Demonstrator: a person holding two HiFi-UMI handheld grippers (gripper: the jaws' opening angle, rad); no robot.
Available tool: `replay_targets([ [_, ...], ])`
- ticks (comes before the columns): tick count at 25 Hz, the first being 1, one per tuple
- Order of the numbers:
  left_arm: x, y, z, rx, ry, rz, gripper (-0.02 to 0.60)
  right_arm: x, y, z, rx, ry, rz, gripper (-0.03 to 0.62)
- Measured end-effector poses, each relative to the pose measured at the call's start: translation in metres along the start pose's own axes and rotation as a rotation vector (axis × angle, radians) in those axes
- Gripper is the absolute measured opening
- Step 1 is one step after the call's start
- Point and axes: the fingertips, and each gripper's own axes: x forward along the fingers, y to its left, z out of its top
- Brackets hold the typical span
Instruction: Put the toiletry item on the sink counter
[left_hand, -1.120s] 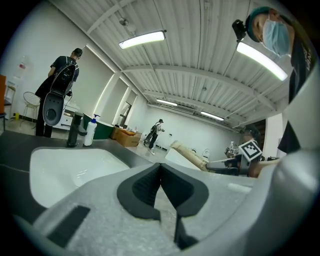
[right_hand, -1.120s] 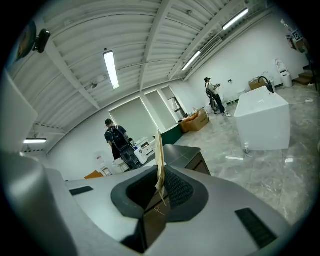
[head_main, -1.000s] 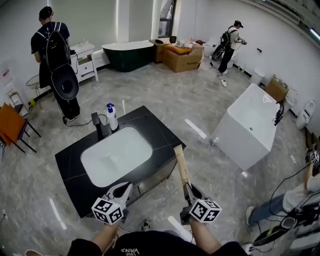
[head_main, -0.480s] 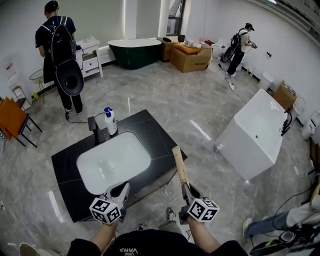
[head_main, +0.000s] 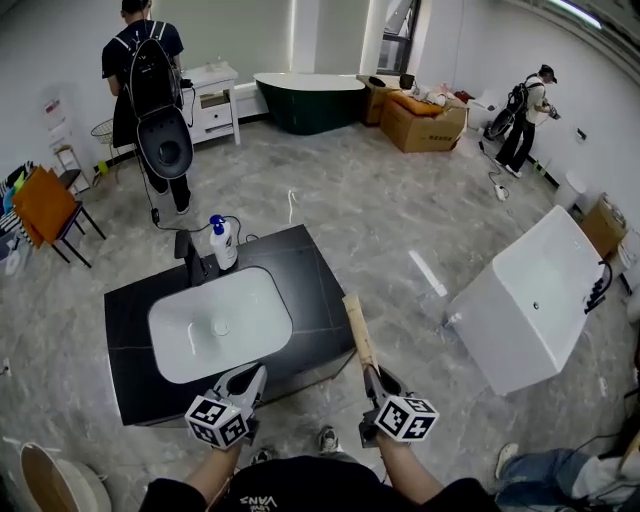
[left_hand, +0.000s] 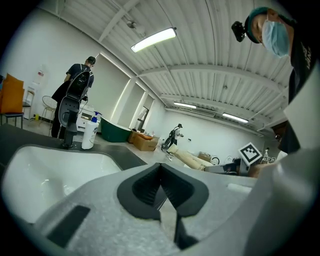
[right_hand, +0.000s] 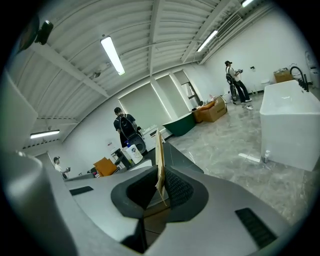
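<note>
A long tan cardboard box (head_main: 357, 328), the toiletry item, sticks forward out of my right gripper (head_main: 372, 376), which is shut on its near end just off the counter's right front corner. In the right gripper view the box (right_hand: 159, 152) stands on edge between the pads of that gripper (right_hand: 161, 186). The black sink counter (head_main: 312, 268) holds a white basin (head_main: 220, 326), a black faucet (head_main: 190, 257) and a white pump bottle (head_main: 222, 243). My left gripper (head_main: 249, 379) hangs at the counter's front edge, shut with nothing in it (left_hand: 161, 172).
A white bathtub (head_main: 540, 300) stands on the floor to the right. A person with a backpack (head_main: 150, 80) stands behind the counter near a white cabinet (head_main: 215, 95). Farther back are a dark green tub (head_main: 310, 100), cardboard boxes (head_main: 430, 120) and another person (head_main: 525, 105). An orange chair (head_main: 45, 205) is at the left.
The head view has shifted, so the counter sits further left and the white bathtub further right. Both grippers keep their pose, and the box stays in the right one.
</note>
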Motion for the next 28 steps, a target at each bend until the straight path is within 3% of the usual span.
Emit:
replay_targets([
  [8,0.023,-0.016,-0.006,-0.026,-0.037,0.111,0.009,0.020,-0.038,0.018,-0.044,0.074,0.070,0.041],
  [18,0.027,-0.020,-0.011,-0.048,-0.072,0.232,0.009,0.059,-0.051,0.024,-0.144,0.166,0.146,0.041],
  [28,0.033,0.010,-0.001,-0.059,-0.085,0.270,0.009,0.115,-0.046,0.006,-0.162,0.236,0.144,0.041],
])
